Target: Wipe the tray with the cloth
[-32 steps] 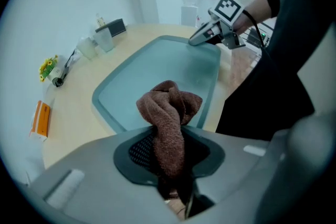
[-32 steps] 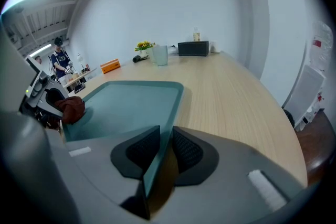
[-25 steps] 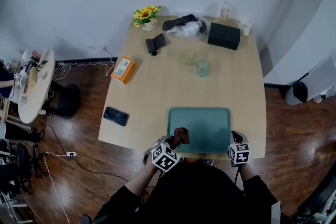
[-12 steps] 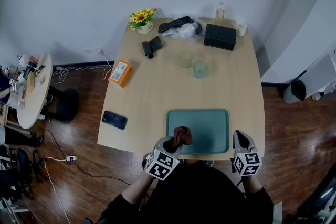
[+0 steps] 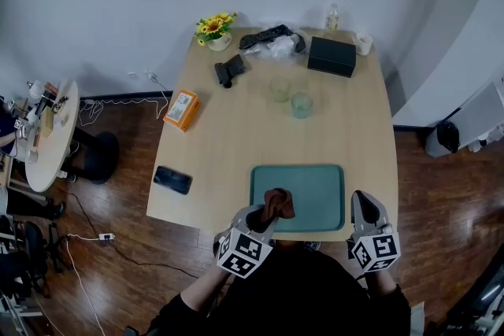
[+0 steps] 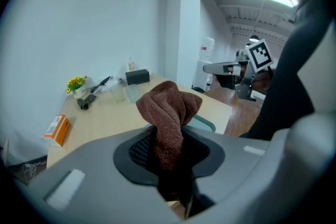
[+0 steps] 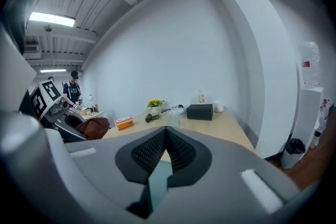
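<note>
The left hand-held gripper (image 5: 260,218) is pinching the cloth (image 5: 277,203) above the tray (image 5: 315,189) — wiping seemingly unstarted. The right hand-held gripper (image 5: 363,207) is hovering, pressed together.

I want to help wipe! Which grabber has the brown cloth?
The left gripper: its jaws pinch the brown cloth. The right gripper is shut with nothing between its jaws.
</note>
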{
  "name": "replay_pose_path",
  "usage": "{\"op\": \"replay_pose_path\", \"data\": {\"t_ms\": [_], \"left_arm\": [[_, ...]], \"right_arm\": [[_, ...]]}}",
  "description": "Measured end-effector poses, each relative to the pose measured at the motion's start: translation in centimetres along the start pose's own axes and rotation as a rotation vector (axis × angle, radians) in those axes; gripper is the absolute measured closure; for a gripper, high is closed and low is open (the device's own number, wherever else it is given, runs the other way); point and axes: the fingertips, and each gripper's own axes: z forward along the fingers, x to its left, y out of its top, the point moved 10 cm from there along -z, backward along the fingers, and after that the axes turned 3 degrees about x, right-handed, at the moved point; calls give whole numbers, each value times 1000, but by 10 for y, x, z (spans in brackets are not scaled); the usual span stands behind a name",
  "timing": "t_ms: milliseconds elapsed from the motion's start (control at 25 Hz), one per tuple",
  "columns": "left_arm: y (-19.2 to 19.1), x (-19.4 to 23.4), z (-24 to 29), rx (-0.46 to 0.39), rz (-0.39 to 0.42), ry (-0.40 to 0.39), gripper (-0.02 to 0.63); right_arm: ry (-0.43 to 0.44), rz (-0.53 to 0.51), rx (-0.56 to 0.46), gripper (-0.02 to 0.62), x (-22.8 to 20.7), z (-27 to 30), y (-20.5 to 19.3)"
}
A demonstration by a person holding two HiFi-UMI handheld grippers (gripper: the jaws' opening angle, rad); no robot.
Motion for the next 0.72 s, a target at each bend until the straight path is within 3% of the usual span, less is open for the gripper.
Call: {"op": "replay_pose_path", "data": {"t_ms": [160,400,600,720], "left_arm": [[16,-3,-11,-79,42,19,526],[15,-3,-9,-95,43,14,526],[28,16,-31,-324,-12,75,526],[39,23,-48,-413,-24,115,526]], "right_arm": [[14,-24,-23,595,7,1,6],[23,-15,-12,595,8,3,4],[14,-13,-8,595,5,4,3],[10,-10,-14,595,5,2,4]]}}
